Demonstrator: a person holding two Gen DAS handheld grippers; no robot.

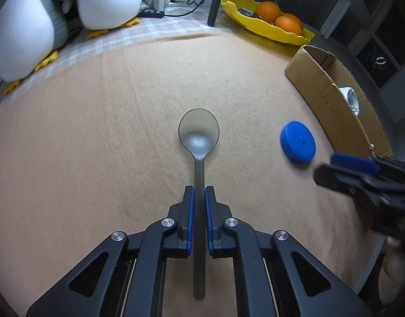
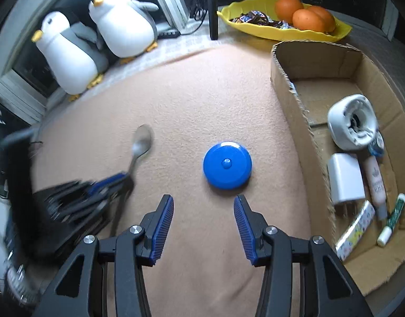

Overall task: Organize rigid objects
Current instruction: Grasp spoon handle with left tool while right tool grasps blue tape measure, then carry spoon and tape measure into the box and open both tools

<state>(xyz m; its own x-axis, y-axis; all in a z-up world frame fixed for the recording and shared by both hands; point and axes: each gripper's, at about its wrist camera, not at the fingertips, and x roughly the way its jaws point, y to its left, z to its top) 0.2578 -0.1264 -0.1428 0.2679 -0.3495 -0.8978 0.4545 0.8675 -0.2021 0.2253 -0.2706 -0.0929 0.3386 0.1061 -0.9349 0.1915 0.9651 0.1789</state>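
Observation:
My left gripper (image 1: 199, 192) is shut on the handle of a metal spoon (image 1: 199, 137), bowl pointing away, over the beige cloth. The spoon (image 2: 141, 142) and left gripper (image 2: 118, 178) show blurred in the right wrist view. A blue round disc (image 1: 298, 141) lies on the cloth right of the spoon. My right gripper (image 2: 203, 200) is open, just short of the disc (image 2: 227, 165), and empty. It shows at the right edge of the left wrist view (image 1: 334, 165).
A cardboard box (image 2: 289, 97) at the right holds a white reel (image 2: 352, 121), a charger (image 2: 344, 177), a tube and other small items. A yellow tray (image 2: 257, 30) with oranges stands behind it. Two plush penguins (image 2: 96, 42) sit at the back left.

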